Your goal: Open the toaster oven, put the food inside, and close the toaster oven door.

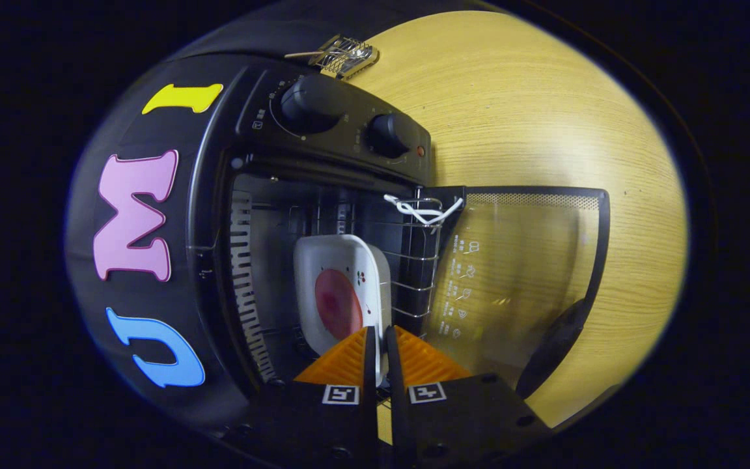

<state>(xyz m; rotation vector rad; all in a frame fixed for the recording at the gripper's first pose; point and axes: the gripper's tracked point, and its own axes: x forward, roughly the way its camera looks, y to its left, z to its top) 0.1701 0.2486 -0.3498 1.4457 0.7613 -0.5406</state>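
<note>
Your view was rolled on its side. The wooden counter (531, 104) spread widest, beyond everything else. On it sat one black toaster oven (219, 195), its glass door (518, 273) swung fully open with a column of small white symbols printed on it, too small to read. Two black knobs (313, 104) sat on the control panel, with one red lamp (420, 151) beside them. One wire rack (414, 260) ran through the cavity, a white cord (420, 212) looped at its edge. One white dish (342, 293) rested inside on the rack, carrying one round red slice of food (338, 303). Your claw (375, 339) had its two orange fingers (342, 361) nearly together, pinching the dish's rim. Two square markers (340, 394) showed on it.
</note>
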